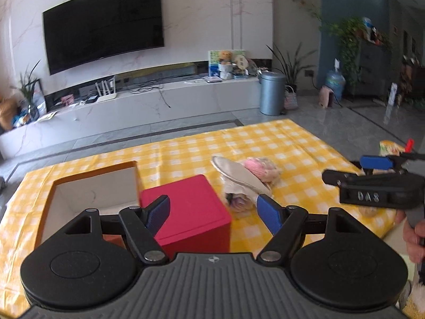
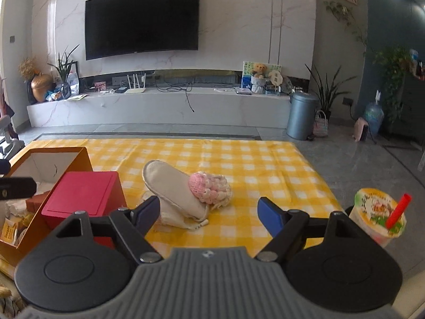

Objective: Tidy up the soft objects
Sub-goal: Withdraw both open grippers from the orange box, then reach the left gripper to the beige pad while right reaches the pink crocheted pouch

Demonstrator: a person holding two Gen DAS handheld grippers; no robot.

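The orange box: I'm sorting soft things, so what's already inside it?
In the orange box, pale crumpled cloth and a yellow printed packet show. The red box hides the rest.

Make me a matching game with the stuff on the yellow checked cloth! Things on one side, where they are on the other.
Things:
1. white fabric slipper with pink knitted toe
2. red square box
3. drink cup with red straw
4. orange cardboard box

Places:
A. far right, by the cloth's edge
B. far left, open at the top
C. middle of the cloth
D. right beside the open orange box

Pairs: 1-C, 2-D, 3-A, 4-B
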